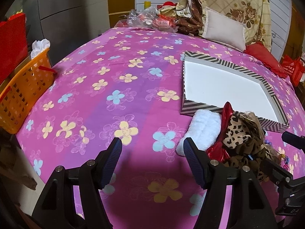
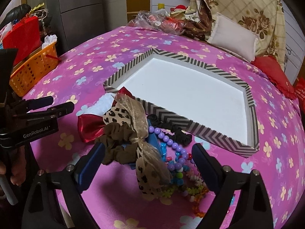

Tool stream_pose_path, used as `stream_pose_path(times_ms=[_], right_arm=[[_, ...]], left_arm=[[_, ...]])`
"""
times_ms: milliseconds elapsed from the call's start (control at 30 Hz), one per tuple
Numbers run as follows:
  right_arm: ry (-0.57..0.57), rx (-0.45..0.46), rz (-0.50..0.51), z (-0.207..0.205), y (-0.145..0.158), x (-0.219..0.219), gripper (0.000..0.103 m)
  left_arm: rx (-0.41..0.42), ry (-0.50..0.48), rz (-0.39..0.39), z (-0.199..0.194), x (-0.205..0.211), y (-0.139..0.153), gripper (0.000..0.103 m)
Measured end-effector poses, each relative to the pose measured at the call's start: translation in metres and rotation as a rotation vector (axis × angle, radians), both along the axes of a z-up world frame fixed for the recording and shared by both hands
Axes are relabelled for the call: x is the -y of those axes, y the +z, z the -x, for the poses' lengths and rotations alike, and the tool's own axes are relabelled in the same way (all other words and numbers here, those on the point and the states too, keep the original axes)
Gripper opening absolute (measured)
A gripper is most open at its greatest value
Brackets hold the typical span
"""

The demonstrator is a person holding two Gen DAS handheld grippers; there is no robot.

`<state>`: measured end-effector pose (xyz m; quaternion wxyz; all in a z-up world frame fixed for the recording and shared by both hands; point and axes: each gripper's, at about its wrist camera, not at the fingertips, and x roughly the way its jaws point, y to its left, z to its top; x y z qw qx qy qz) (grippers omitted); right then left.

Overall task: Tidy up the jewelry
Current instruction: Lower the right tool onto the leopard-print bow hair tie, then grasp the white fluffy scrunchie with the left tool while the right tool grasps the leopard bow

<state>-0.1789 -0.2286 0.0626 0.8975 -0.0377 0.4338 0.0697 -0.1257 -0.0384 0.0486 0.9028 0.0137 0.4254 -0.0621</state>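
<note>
A striped box (image 2: 202, 125) with a bare white inside (image 1: 219, 87) lies on the pink flowered bedspread. In front of it is a heap of accessories: a leopard-print ribbon bow (image 2: 148, 164), a red bow (image 2: 89, 127), a brown scrunchie (image 2: 118, 143), a purple bead string (image 2: 167, 141), a black scrunchie (image 2: 179, 135), small coloured beads (image 2: 192, 189) and a white fluffy piece (image 1: 202, 129). My right gripper (image 2: 148, 158) is open, its jaws on either side of the heap. My left gripper (image 1: 152, 148) is open and empty, left of the heap; it also shows in the right wrist view (image 2: 57, 105).
An orange basket (image 1: 22, 97) stands at the bed's left edge beside a red bag (image 1: 11, 43). A white pillow (image 1: 225, 28), a red cushion (image 1: 265, 59), floral bedding and plastic bags (image 1: 144, 19) lie at the far end.
</note>
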Motion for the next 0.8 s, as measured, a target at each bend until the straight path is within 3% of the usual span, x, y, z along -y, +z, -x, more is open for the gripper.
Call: stream_pose_path(times_ms=[200,600,800], right_arm=[[0.007,0.006,0.018,-0.004,0.001,-0.001,0.093],[0.026,-0.014,-0.003,-0.012,-0.007,-0.003,0.079],[0.044,-0.037,-0.017,-0.02,-0.015,-0.006,0.059]], left_arm=[[-0.004,0.006,0.005,-0.001,-0.001,-0.001,0.063],[-0.029,0.01,0.036,-0.004,-0.011,-0.005,0.063],[-0.042,0.012,0.056,-0.005,-0.014,-0.005,0.063]])
